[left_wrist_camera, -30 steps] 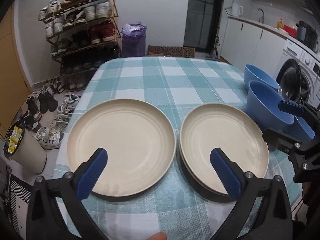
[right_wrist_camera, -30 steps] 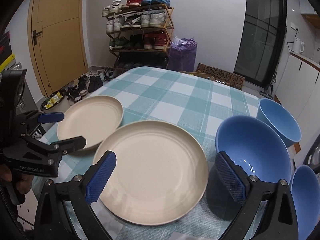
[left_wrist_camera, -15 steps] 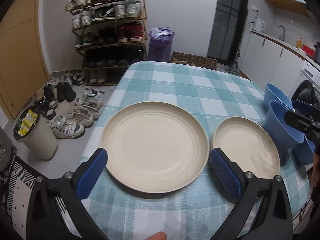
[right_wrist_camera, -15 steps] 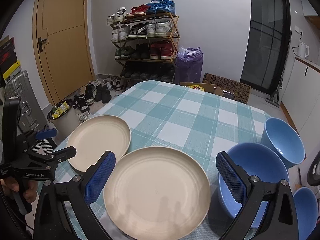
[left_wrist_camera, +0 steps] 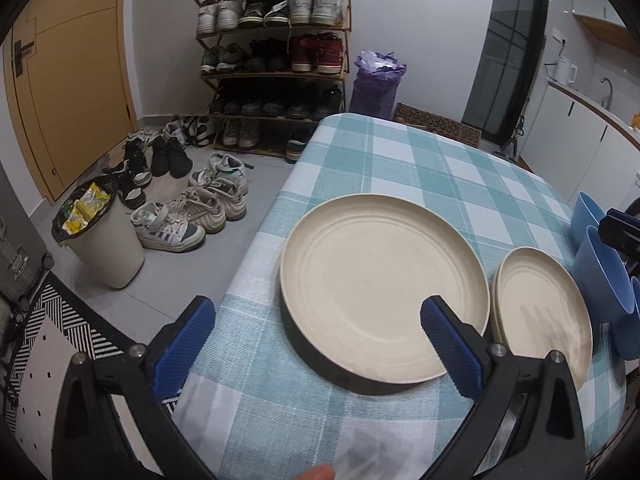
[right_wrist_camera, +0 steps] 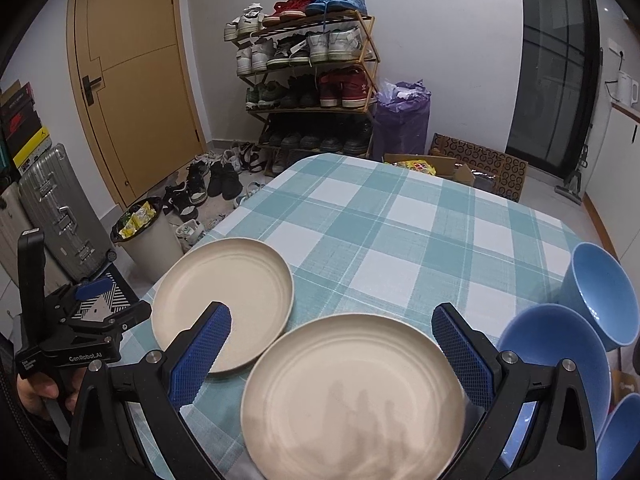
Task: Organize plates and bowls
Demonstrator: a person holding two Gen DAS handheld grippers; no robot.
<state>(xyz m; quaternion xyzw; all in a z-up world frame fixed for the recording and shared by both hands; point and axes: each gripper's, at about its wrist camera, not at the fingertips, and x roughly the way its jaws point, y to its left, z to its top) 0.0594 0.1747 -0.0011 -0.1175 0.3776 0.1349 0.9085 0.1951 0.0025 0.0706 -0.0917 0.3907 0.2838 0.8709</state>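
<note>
My left gripper (left_wrist_camera: 318, 344) hangs above the near left edge of the table, its blue-padded fingers (left_wrist_camera: 448, 346) spread wide and holding nothing. My right gripper (right_wrist_camera: 336, 350) hangs likewise, fingers (right_wrist_camera: 460, 354) wide apart and empty, over the right-hand plate (right_wrist_camera: 352, 396).

On the teal checked tablecloth (left_wrist_camera: 420, 172) two cream plates lie side by side, rims nearly touching. The left-hand plate (left_wrist_camera: 380, 292) sits just past my left gripper, near the table's left edge. The right-hand plate seems to rest on another of its kind, though I cannot tell for certain.

Just right of it, three blue bowls cluster at the table's right edge: the nearest bowl (right_wrist_camera: 622, 436), the middle bowl (right_wrist_camera: 556, 356), and the far bowl (right_wrist_camera: 600, 288).

Beyond the table stand a bin (left_wrist_camera: 100, 236), loose shoes (left_wrist_camera: 192, 208), a shoe rack (left_wrist_camera: 276, 60), and a purple bag (left_wrist_camera: 378, 84).
</note>
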